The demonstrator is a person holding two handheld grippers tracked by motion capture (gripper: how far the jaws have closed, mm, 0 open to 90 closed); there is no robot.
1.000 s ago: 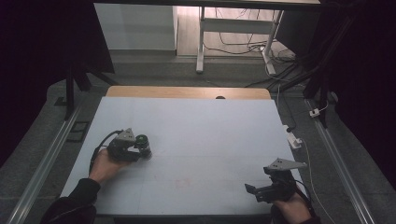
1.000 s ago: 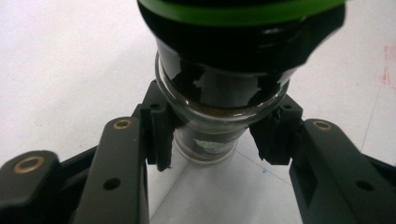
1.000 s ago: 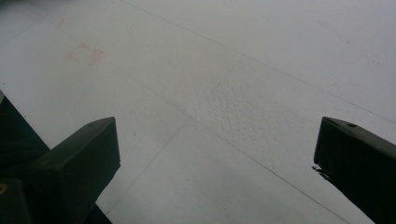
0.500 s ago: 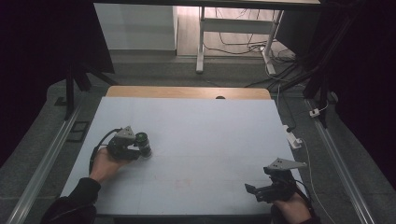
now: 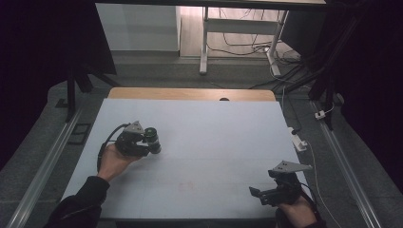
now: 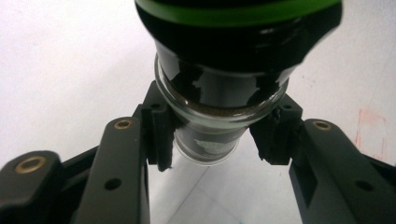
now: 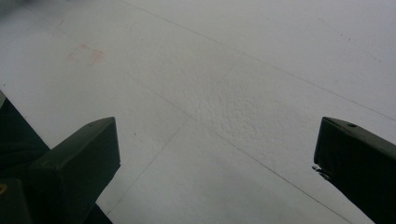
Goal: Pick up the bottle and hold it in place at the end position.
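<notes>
Nothing has really moved since a second ago, both hands are parked right where they were.

Biggest thing is the table (image 5: 199, 142), a pale sheet with a wood strip along the far edge and a faint pinkish smudge (image 5: 186, 186) near the front middle. Same smudge shows up in the right gripper view too (image 7: 86, 55).

On the near left side, the left hand (image 5: 114, 161) comes up from the bottom with a dark sleeve (image 5: 76, 204), forearm angled in toward the middle, palm wrapped round the back of the left gripper (image 5: 145, 142). It sits low over the table, pointing right. The jaws are clamped on a jar (image 6: 219, 112), a small glass one with dark contents and a black cap with a green ring. In the left gripper view the pads (image 6: 159, 130) squeeze the glass on both sides, below the cap. From above, the jar (image 5: 152, 138) sits on the left half of the table, can't tell if it's touching the surface.

Right hand (image 5: 297, 213) is at the near right corner, barely over the edge. The right gripper (image 5: 266, 194) points left toward the middle, jaws spread wide apart with bare table between them.
</notes>
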